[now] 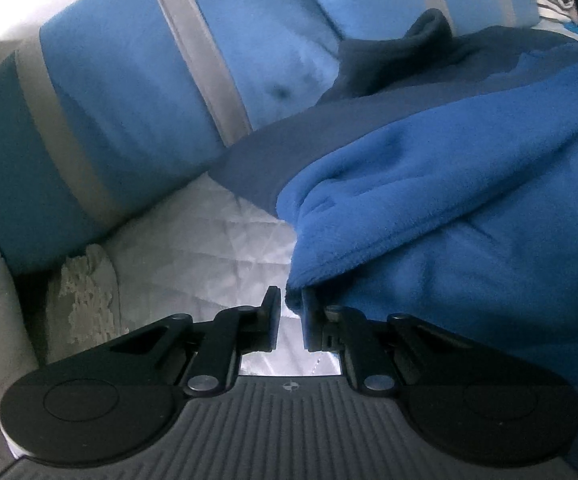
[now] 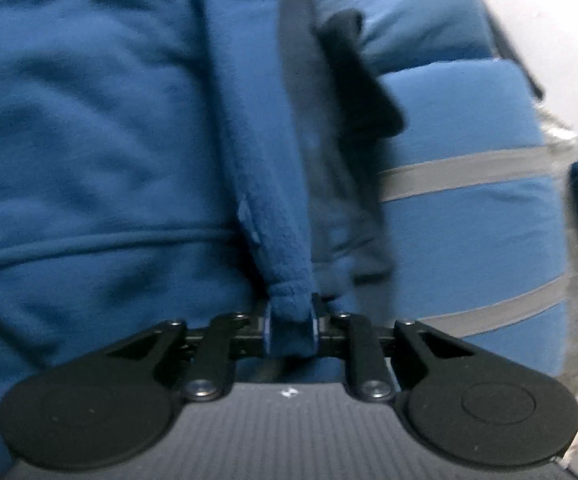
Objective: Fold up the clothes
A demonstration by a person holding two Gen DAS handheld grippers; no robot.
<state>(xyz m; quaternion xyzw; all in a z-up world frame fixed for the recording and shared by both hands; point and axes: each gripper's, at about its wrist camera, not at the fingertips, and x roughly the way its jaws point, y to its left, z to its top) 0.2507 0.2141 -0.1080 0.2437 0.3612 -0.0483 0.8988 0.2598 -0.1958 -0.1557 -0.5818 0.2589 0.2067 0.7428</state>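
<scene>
While the bright blue fleece garment [image 2: 89, 120] lay rumpled on the quilted white bed [image 1: 193, 240] beside striped blue cushions [image 1: 121, 92], a fold of it was clamped in the right hand-held gripper [image 2: 291, 330], the left hand-held gripper [image 1: 291, 320] being held slightly parted at its hem, so a mid-fold carry was judged, needing the edge kept taut.

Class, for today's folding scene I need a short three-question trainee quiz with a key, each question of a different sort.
1. True or false: the right gripper is shut on the blue fleece garment.
2. Which gripper has a gap between its fingers? A) left gripper B) right
3. Fill in: the blue cushion has ____ stripes.

Key: 1 true; 2 A, with the fleece edge just at one finger; 3 grey.
</scene>
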